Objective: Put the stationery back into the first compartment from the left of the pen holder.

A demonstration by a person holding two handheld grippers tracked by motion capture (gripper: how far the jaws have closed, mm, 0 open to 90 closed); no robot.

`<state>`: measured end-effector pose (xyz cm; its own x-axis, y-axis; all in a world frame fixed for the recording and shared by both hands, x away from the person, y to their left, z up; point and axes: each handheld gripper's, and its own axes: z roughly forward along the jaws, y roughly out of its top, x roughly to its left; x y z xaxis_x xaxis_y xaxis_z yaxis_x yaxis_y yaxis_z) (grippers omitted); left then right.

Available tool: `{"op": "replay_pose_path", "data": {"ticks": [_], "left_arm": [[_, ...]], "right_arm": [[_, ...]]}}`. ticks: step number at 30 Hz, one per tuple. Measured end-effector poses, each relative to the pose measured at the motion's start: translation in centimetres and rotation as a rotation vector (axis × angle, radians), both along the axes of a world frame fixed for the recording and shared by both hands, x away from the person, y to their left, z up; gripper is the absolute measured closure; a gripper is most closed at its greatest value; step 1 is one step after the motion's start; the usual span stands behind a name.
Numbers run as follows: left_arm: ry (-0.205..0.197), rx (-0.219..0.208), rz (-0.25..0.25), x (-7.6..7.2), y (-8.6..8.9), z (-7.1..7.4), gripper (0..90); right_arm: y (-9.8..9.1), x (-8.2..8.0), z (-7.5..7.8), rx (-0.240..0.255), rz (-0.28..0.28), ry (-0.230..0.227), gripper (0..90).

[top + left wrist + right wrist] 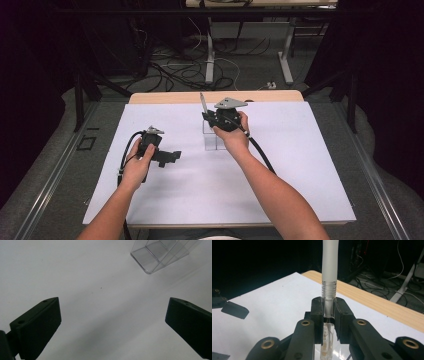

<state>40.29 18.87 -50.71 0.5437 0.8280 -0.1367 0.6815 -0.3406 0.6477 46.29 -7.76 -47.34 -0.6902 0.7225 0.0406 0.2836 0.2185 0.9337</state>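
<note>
My right gripper [329, 305] is shut on a pen [330, 265] with a frosted pale barrel and a clear ribbed grip, held upright. In the high view the pen [203, 101] sticks up from the right gripper [210, 116], just above a clear plastic holder [216, 140] on the white sheet. The pen's lower end points down into the holder; whether it touches is hidden. My left gripper [112, 302] is open wide over bare white sheet, with the clear holder [160, 255] ahead and to its right. Left of the holder in the high view, the left gripper [169, 156] rests low.
The white sheet [280, 170] covers most of the table, with a wooden edge [270, 96] at the far side. Beyond it are table legs [286, 60] and cables on the floor [175, 70]. Dark curtains close both sides.
</note>
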Motion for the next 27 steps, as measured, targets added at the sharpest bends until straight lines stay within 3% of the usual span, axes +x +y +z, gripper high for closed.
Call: {"op": "replay_pose_path", "data": {"ticks": [10, 20, 21, 22, 23, 27], "left_arm": [[-0.009, 0.007, -0.002, 0.1, 0.0, 0.0, 0.2], [-0.005, 0.008, -0.001, 0.0, 0.0, -0.1, 0.2], [-0.004, 0.009, -0.001, 0.0, 0.0, -0.1, 0.2], [-0.004, 0.009, 0.000, 0.0, 0.0, -0.1, 0.2], [-0.009, 0.008, -0.001, 0.1, 0.0, -0.1, 0.2], [-0.001, 0.004, 0.005, 0.0, 0.0, 0.0, 0.2]], "right_arm": [[0.2, -0.1, -0.9, -0.015, -0.001, 0.050, 79.3], [-0.2, -0.2, -0.8, -0.032, -0.004, 0.087, 78.5], [-0.2, -0.2, -0.8, -0.027, -0.004, 0.077, 77.6], [-0.3, -0.4, -0.6, -0.033, -0.006, 0.103, 76.0], [-0.3, -0.3, -0.6, -0.021, -0.008, 0.080, 73.5], [-0.8, -0.7, 0.0, -0.026, -0.016, 0.068, 63.5]]}}
